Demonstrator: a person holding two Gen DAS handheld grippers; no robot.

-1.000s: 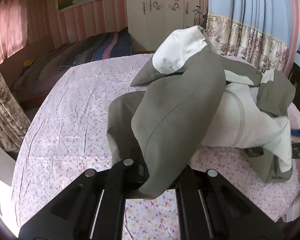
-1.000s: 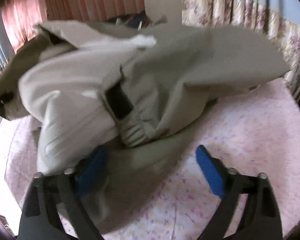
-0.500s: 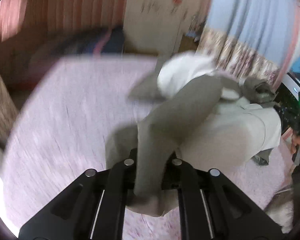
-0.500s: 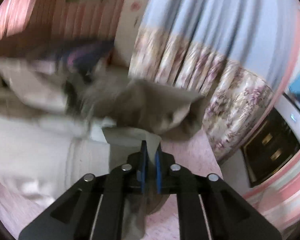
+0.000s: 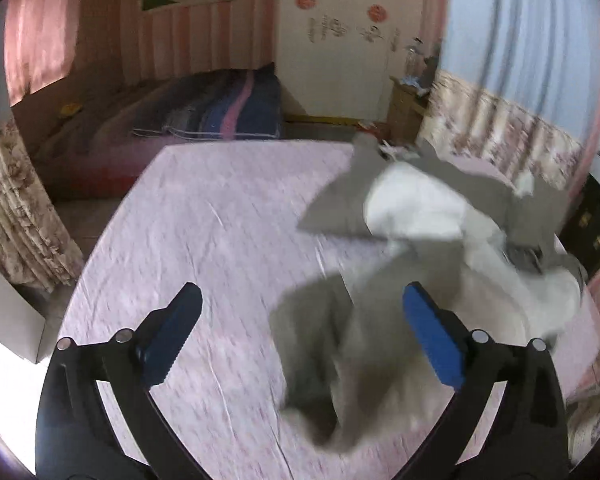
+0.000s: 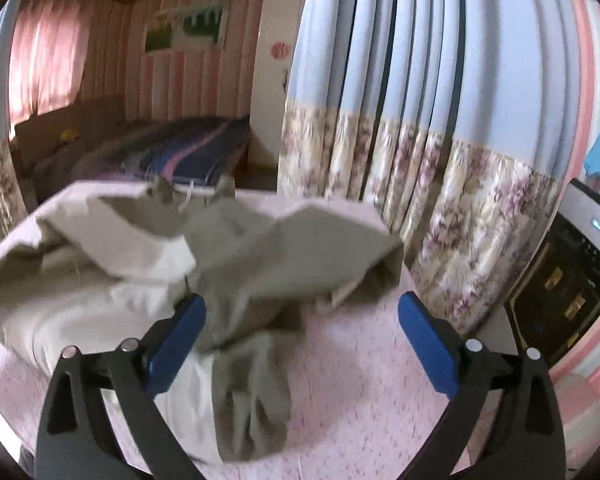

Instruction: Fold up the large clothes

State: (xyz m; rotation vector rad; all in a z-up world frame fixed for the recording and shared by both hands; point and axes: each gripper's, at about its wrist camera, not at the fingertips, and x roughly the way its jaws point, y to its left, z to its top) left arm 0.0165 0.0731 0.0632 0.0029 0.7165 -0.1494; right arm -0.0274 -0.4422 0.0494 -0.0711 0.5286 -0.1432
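Note:
A grey-green garment with a pale cream lining (image 5: 412, 208) lies crumpled on the pink flowered bedsheet (image 5: 220, 232). In the left wrist view one grey part (image 5: 340, 360) droops blurred between the blue pads, free of them. My left gripper (image 5: 300, 340) hovers above the sheet with its jaws opening wide. In the right wrist view the same garment (image 6: 260, 256) spreads ahead and below, a grey fold (image 6: 256, 392) hanging loose between the fingers. My right gripper (image 6: 302, 340) also has its jaws opening, with no pad pressing on cloth.
A second bed with a dark striped blanket (image 5: 220, 112) stands beyond the sheet. Blue curtains with a floral hem (image 6: 420, 160) hang close on the right. A dark appliance (image 6: 572, 280) sits at the far right. White wardrobe doors (image 5: 340, 32) are at the back.
Both grippers were shut on grey cloth half a second ago and have sprung wide, letting it drop. Both hands have risen, so the garment sits lower and farther off.

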